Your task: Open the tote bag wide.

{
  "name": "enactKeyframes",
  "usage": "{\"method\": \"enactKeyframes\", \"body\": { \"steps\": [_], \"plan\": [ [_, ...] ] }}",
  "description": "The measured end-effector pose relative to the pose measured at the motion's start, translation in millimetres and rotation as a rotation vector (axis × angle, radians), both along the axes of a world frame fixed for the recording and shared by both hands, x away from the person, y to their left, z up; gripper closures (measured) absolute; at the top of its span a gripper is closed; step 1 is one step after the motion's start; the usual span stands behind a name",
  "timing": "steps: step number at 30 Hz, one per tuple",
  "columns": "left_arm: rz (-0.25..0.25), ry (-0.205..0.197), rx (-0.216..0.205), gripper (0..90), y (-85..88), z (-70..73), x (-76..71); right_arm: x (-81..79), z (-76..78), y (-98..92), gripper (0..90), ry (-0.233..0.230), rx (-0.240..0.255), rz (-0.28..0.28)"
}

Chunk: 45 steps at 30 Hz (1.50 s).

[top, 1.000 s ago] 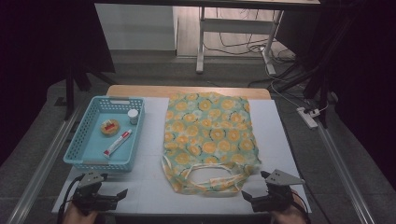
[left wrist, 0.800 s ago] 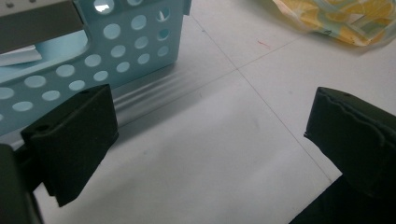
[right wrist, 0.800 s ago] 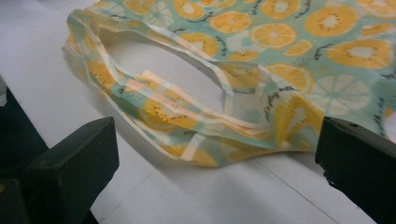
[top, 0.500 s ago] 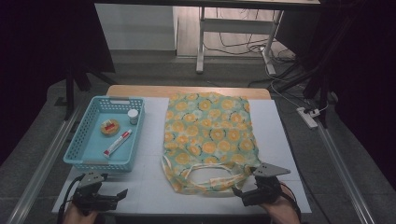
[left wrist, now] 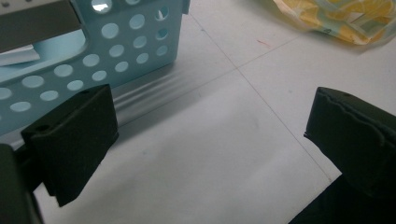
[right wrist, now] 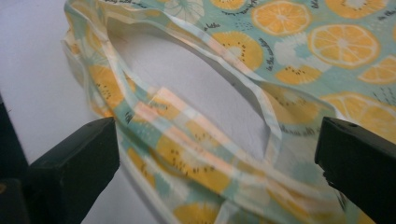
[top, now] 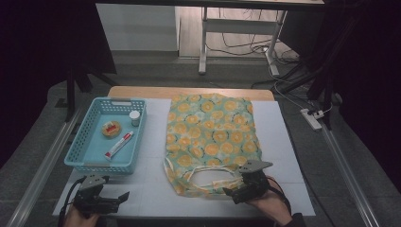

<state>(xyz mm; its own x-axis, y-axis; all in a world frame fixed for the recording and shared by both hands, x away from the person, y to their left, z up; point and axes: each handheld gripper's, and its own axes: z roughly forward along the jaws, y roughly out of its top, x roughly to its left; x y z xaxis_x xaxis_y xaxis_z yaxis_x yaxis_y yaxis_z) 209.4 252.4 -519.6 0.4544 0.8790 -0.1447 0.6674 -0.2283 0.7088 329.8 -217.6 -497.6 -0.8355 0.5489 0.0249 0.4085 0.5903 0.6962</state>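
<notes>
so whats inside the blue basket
The blue basket holds a small white bottle, a round flat item with a red label and a white tube with a red cap. Its near wall hides the floor strip right behind it.

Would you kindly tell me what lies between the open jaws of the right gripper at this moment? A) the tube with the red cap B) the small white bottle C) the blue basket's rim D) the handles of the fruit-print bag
D: in the right gripper view, the bag handles lie between the right gripper jaws, which stand wide apart.
</notes>
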Motion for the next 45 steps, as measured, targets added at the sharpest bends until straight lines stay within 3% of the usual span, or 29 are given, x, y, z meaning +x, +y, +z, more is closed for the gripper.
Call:
{"method": "enactKeyframes", "body": {
  "steps": [7, 15, 18, 21, 27, 30, 37, 45],
  "plan": [
    [-0.002, -0.001, -0.002, 2.4, 0.2, 0.0, -0.1, 13.3, -13.1, 17.7, 2.5, 0.025, -0.050, 0.032],
    [-0.003, 0.000, -0.002, 2.4, 0.2, -0.1, 0.1, 7.5, -28.1, 35.3, 2.8, 0.050, -0.105, 0.130],
    [-0.003, 0.001, 0.000, 2.4, 0.0, -0.1, 0.1, 5.1, -29.8, 39.2, 5.7, 0.017, -0.131, 0.142],
    [-0.004, 0.003, -0.001, 2.4, 0.1, -0.1, 0.3, 5.4, -27.8, 39.1, 16.8, 0.009, -0.123, 0.154],
    [-0.004, 0.003, 0.002, 2.4, 0.0, 0.0, 0.2, 4.5, -20.7, 38.7, 58.4, 0.014, -0.105, 0.207],
    [-0.004, 0.003, 0.001, 2.4, 0.0, -0.1, 0.2, 4.5, -18.6, 39.5, 73.3, 0.026, -0.105, 0.221],
    [-0.004, 0.004, 0.001, 2.5, 0.1, -0.1, 0.2, 9.8, -3.4, 34.7, 82.4, 0.026, -0.049, 0.200],
    [-0.002, 0.004, -0.001, 2.5, 0.1, -0.2, 0.4, 29.0, 15.7, 30.5, 88.8, 0.030, -0.010, 0.180]
  ]
}}
